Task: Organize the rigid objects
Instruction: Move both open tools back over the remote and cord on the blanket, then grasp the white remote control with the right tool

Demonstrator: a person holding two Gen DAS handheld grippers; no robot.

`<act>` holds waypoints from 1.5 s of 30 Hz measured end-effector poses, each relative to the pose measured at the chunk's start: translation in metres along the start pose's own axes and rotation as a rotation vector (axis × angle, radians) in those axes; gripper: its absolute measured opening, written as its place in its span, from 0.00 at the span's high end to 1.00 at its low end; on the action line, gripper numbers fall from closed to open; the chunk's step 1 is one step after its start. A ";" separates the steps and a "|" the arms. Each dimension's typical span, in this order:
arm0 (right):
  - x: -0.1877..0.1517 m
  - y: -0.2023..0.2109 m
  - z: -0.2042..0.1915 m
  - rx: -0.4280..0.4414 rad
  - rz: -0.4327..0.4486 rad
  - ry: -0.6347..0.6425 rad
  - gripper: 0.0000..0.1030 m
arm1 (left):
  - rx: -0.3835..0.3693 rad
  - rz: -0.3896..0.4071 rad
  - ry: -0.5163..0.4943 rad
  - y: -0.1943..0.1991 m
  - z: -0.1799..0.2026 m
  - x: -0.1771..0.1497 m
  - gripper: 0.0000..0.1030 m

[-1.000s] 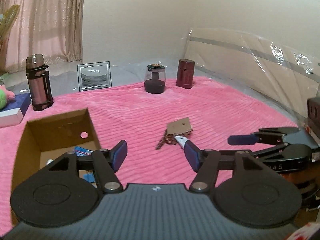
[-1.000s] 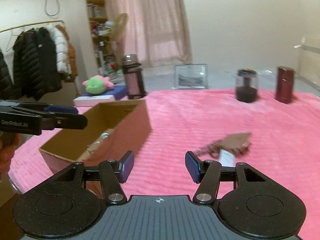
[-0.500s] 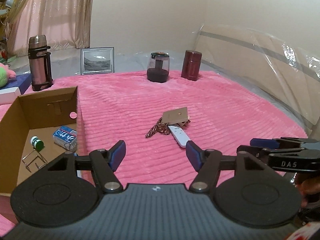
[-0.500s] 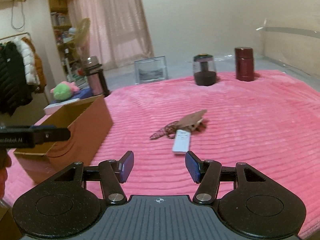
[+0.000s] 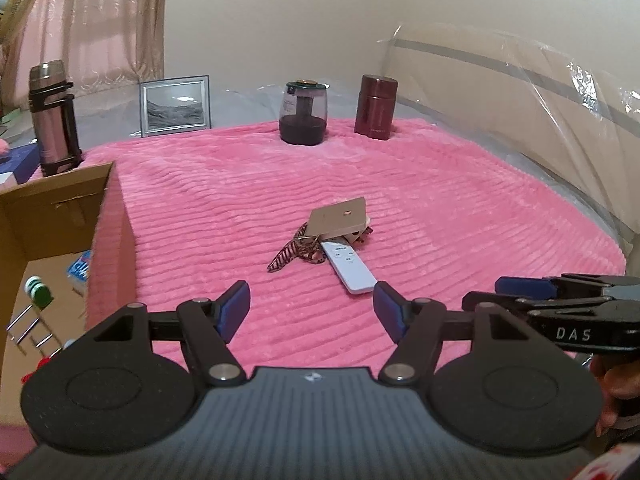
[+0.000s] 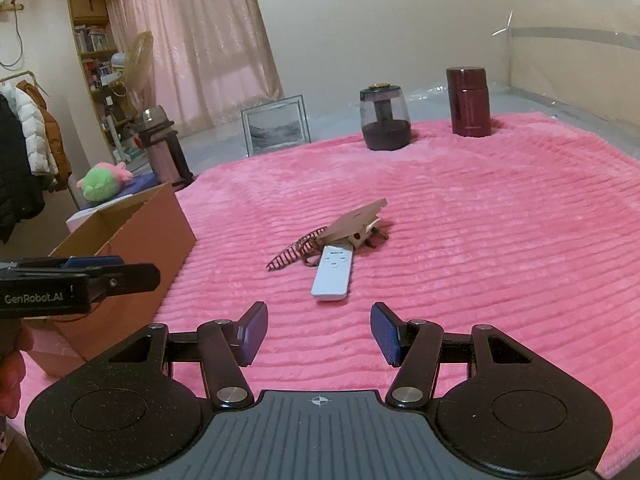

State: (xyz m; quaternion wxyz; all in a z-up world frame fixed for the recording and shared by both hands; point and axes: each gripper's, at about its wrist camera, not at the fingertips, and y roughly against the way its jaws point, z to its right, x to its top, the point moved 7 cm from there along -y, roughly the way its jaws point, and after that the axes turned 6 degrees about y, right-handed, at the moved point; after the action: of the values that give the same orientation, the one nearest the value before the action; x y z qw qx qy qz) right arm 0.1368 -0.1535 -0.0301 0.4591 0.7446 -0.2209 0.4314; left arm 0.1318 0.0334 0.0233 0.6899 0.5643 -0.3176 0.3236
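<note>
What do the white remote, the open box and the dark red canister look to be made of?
White remote: likely matte plastic, with smooth moulded buttons. Open box: brown corrugated cardboard, with folded flaps. Dark red canister: glossy, probably coated metal or plastic; its sheen leaves this open.

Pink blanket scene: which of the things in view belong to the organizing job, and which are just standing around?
Part of the job:
- white remote
- tan clip
- brown claw clip
- cardboard box, already holding small items
- left tool and right tool, both open and empty

Probably bystanders:
- picture frame
- thermos
- glass jar
- maroon canister
- plush toy
</note>
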 end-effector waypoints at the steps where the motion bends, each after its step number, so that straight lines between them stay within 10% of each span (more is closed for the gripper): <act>1: 0.001 -0.004 0.002 0.002 0.000 0.000 0.47 | 0.000 -0.002 -0.002 -0.005 0.000 0.002 0.38; 38: 0.012 -0.205 0.022 -0.046 -0.143 0.076 0.48 | 0.096 -0.100 0.012 -0.151 -0.041 0.034 0.35; 45: 0.011 -0.203 0.027 -0.043 -0.158 0.094 0.64 | 0.091 -0.107 0.018 -0.154 -0.040 0.032 0.35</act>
State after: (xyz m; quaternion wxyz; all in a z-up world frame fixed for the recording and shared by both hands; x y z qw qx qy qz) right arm 0.3022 -0.0785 -0.1264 0.5176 0.7284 -0.1490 0.4235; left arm 0.2776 0.0520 -0.0456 0.6825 0.6086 -0.2658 0.3053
